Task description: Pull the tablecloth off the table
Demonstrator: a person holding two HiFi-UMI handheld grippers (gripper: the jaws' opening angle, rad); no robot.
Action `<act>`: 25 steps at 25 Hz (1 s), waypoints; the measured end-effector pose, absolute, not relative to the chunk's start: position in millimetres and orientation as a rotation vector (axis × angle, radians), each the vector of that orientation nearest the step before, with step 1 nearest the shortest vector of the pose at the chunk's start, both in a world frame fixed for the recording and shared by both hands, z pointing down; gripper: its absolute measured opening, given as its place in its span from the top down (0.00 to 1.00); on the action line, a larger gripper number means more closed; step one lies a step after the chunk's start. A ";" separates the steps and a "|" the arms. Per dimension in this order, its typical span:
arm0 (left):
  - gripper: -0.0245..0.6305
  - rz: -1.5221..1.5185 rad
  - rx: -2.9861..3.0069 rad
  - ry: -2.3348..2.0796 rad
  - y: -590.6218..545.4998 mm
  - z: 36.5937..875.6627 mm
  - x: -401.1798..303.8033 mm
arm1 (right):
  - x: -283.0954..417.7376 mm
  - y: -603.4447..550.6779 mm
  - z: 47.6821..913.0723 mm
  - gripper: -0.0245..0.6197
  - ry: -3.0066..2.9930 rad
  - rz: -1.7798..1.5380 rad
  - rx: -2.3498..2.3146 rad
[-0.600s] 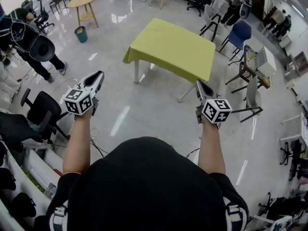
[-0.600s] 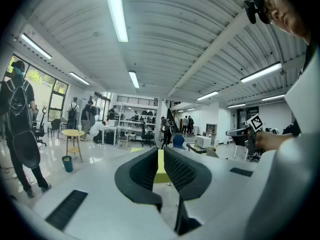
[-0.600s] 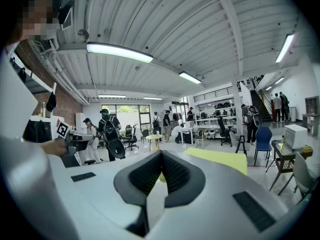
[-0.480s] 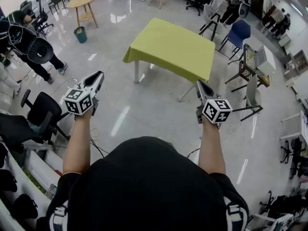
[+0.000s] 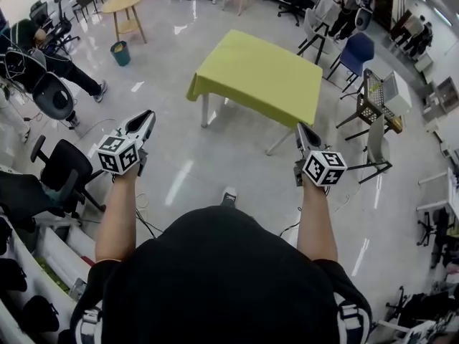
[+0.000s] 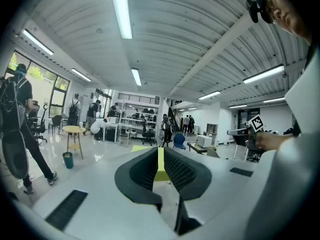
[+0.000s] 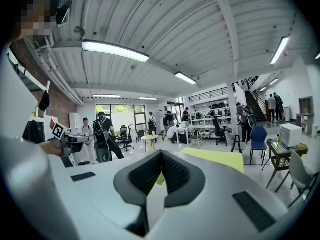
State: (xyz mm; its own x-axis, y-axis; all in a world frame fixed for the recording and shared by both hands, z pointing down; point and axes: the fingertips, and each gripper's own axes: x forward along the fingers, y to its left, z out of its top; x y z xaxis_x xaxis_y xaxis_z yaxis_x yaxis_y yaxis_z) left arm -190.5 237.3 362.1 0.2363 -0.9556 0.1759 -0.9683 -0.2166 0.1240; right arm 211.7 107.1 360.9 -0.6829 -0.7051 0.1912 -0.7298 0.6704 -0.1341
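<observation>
the yellow tablecloth (image 5: 258, 74) hides the tabletop; we see only the table legs (image 5: 204, 112). in the left gripper view just a yellow sliver of it shows between the left gripper's (image 6: 160, 151) jaws. the person (image 5: 29, 49) at the head view's left edge is cut off.

The head view looks steeply down from above the person onto the left claw (image 5: 148, 115), the right claw (image 5: 300, 128) and the floor (image 5: 215, 167), with the yellow tablecloth (image 5: 258, 74) well ahead. Each claw view sits close behind its own jaws, facing nearly level across the room. All three share the tablecloth; each claw view catches the other claw at its edge.
</observation>
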 end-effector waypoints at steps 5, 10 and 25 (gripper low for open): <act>0.88 0.098 2.282 -1.821 211.0 365.8 -191.8 | 221.3 77.4 370.3 0.94 -2.748 0.341 1.230; 0.88 0.124 2.273 -1.826 179.0 370.2 -193.0 | 216.2 38.8 382.7 0.94 -2.734 0.341 1.222; 0.88 0.153 2.193 -1.868 58.2 378.0 -210.9 | 191.4 -104.7 396.5 0.94 -2.753 0.350 1.117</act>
